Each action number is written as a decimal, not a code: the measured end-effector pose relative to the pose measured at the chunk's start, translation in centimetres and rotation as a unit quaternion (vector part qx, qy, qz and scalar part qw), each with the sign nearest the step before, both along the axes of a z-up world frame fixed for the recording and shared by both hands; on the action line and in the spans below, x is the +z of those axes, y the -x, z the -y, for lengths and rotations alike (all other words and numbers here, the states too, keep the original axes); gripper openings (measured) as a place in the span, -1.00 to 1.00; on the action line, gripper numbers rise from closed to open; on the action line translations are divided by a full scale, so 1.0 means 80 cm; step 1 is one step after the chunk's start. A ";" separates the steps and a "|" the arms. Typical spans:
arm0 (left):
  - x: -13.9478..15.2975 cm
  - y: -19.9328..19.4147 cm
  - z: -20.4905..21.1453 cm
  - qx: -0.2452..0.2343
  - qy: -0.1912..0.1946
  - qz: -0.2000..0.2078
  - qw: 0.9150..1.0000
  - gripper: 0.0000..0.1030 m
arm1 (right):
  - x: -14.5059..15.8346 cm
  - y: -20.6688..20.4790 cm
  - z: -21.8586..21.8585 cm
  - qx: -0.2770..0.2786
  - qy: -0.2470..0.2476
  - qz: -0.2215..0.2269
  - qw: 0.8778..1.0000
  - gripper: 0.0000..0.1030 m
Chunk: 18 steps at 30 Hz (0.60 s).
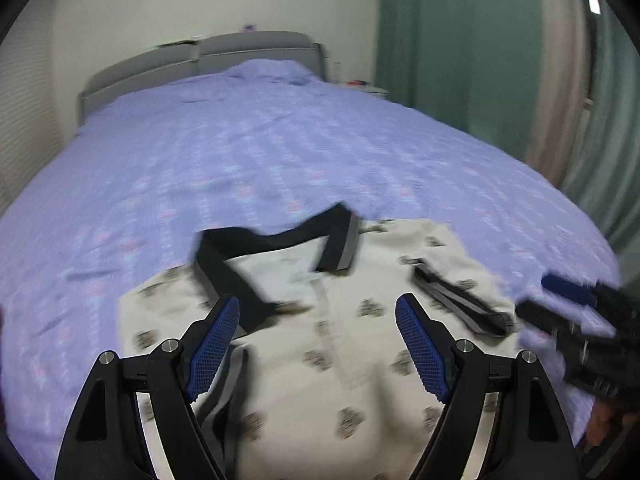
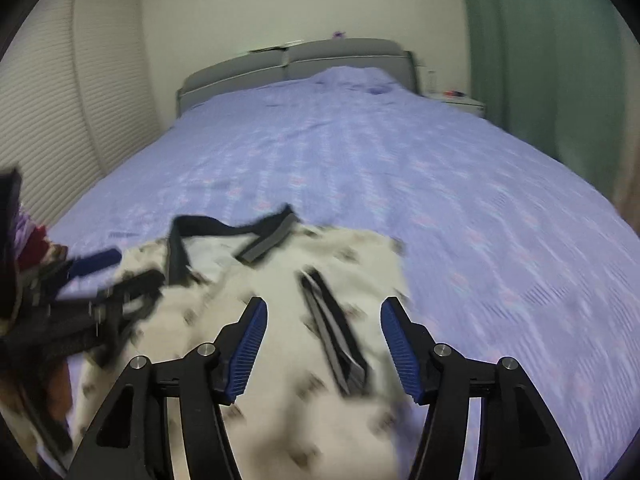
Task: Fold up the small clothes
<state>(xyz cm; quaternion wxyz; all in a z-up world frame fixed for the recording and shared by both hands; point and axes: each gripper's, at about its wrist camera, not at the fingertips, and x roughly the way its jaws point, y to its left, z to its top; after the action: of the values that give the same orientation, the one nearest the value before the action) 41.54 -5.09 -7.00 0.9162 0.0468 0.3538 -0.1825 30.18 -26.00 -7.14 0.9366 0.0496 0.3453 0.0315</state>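
A small white garment (image 1: 360, 360) (image 2: 280, 280) with dark printed patches lies spread on the lavender bed cover (image 1: 240, 152) (image 2: 400, 160). Its black collar band (image 1: 224, 268) (image 2: 180, 248) points toward the headboard. A black-and-grey trimmed strip (image 1: 460, 304) (image 2: 332, 332) rests across the right half. My left gripper (image 1: 318, 304) (image 2: 138, 266) hovers open over the garment's middle-left, with nothing between its blue pads. My right gripper (image 2: 325, 304) (image 1: 532, 296) stands open above the garment's right part, over the trimmed strip and not pressing on it. Both views are blurred.
A grey headboard (image 1: 200, 56) (image 2: 320, 56) closes the bed's far end. A green curtain (image 1: 460, 40) hangs on the right, with a small nightstand (image 2: 460, 100) beside it. A slatted cupboard (image 2: 48, 100) stands on the left. Bare bed cover stretches beyond the garment.
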 end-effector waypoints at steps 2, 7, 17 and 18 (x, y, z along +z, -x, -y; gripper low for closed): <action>-0.004 -0.010 0.016 -0.022 0.012 -0.010 1.000 0.57 | -0.012 0.015 0.015 -0.019 0.005 -0.008 1.000 0.17; -0.028 -0.051 0.065 -0.055 0.034 -0.064 0.996 0.56 | -0.044 0.023 0.037 -0.020 -0.016 -0.035 0.999 0.16; -0.072 -0.102 0.107 -0.069 0.061 -0.157 0.983 0.18 | -0.048 0.013 -0.003 0.054 0.049 0.035 0.997 -0.20; -0.075 -0.103 0.113 -0.073 0.051 -0.154 0.984 0.11 | -0.051 0.009 -0.006 0.056 0.059 0.035 0.996 -0.29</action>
<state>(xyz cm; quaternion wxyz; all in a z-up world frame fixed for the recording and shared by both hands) 49.76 -14.14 -12.99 0.8361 -0.0031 0.4762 -0.2722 29.44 -25.49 -11.23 0.9462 -0.0258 0.3160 0.0652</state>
